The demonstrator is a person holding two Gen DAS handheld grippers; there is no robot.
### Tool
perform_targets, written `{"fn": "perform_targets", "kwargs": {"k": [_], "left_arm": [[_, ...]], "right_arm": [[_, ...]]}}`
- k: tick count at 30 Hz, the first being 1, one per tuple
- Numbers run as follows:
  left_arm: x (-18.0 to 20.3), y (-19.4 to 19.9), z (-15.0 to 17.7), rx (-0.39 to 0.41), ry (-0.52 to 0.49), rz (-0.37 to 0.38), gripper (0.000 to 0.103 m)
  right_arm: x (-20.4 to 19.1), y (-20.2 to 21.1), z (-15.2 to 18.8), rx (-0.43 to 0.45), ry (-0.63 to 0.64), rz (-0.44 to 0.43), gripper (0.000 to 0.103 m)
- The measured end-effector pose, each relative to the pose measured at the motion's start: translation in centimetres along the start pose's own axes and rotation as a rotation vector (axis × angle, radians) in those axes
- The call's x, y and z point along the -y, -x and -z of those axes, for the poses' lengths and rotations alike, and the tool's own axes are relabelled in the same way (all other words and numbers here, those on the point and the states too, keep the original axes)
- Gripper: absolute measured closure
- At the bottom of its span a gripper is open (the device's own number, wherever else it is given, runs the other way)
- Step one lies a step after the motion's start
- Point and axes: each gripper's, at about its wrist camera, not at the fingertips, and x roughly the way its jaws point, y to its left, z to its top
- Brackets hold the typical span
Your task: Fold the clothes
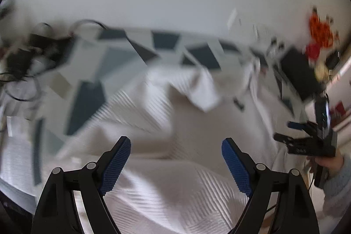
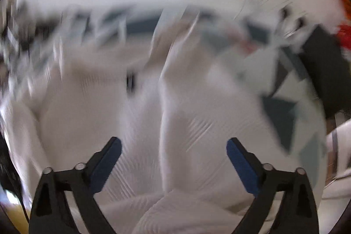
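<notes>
Hovering my spread left gripper (image 1: 176, 146) and spread right gripper (image 2: 174, 146) over rumpled white ribbed garment (image 1: 153, 106), creased, blurry, on patterned cloth (image 1: 92, 93).

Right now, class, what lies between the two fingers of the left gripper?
In the left wrist view, only the white ribbed cloth shows between the open fingers of the left gripper; whether they touch it is unclear.

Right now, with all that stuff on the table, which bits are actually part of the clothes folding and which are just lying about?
Part of the job:
- white ribbed garment, crumpled on the patterned cloth
- left gripper, open above it
- right gripper, open above it

Just lying about:
- black cables, far left
- black box, far right
- orange and red things, too blurred to name
</notes>
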Motion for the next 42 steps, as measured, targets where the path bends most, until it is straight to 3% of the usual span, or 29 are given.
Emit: {"fn": "perform_targets", "kwargs": {"k": [2,4,6,8,12,19,21,25,28,30,35,37,42], "left_arm": [[1.3,-2.1,0.7,-0.048,-0.022,-0.008,0.018],[2.2,-3.6,1.3,-0.088,-0.04,-0.022,0.018],[3.1,-5.0,1.8,-0.126,-0.057,-0.037,0.018],[3.3,-6.2,2.0,-0.167,-0.05,-0.046,0.018],[2.7,-7.6,2.0,-0.22,-0.015,-0.094,0.018],[2.4,-9.3,2.6,-0.29,0.039,-0.141,0.018],[2.5,-9.6,2.7,-0.296,0.042,-0.161,0.018],[2.4,-9.0,2.3,-0.247,0.095,-0.191,0.018],[1.8,-7.5,1.4,-0.187,0.133,-0.215,0.018],[0.9,-6.5,0.9,-0.167,0.161,-0.232,0.018],[-1.3,-3.7,0.1,-0.072,0.236,-0.198,0.018],[-1.2,-4.3,-0.1,-0.096,0.204,-0.21,0.018],[0.5,-8.3,-0.8,-0.218,0.057,-0.23,0.018]], "right_arm": [[-0.8,-3.3,0.5,-0.096,0.054,-0.001,0.036],[-1.5,-6.5,1.1,-0.193,0.108,-0.001,0.059],[-0.1,-6.7,0.3,-0.198,0.099,-0.02,0.084],[1.3,-6.5,-0.9,-0.187,0.1,0.009,0.096],[5.5,-5.4,-5.3,-0.106,0.09,0.082,0.097],[14.3,-3.9,-13.3,0.084,-0.085,0.195,0.098],[15.7,-4.6,-14.8,0.098,-0.095,0.222,0.098],[18.5,-8.2,-16.6,0.024,-0.117,0.217,0.097],[18.7,-9.6,-16.8,0.009,-0.115,0.219,0.088],[18.8,-10.5,-16.9,-0.001,-0.114,0.221,0.069],[16.4,-4.0,-18.3,0.268,-0.157,0.007,0.054],[13.9,-3.2,-18.7,0.276,-0.073,-0.064,0.045],[7.7,-2.1,-19.1,0.259,0.128,-0.22,0.044]]}}
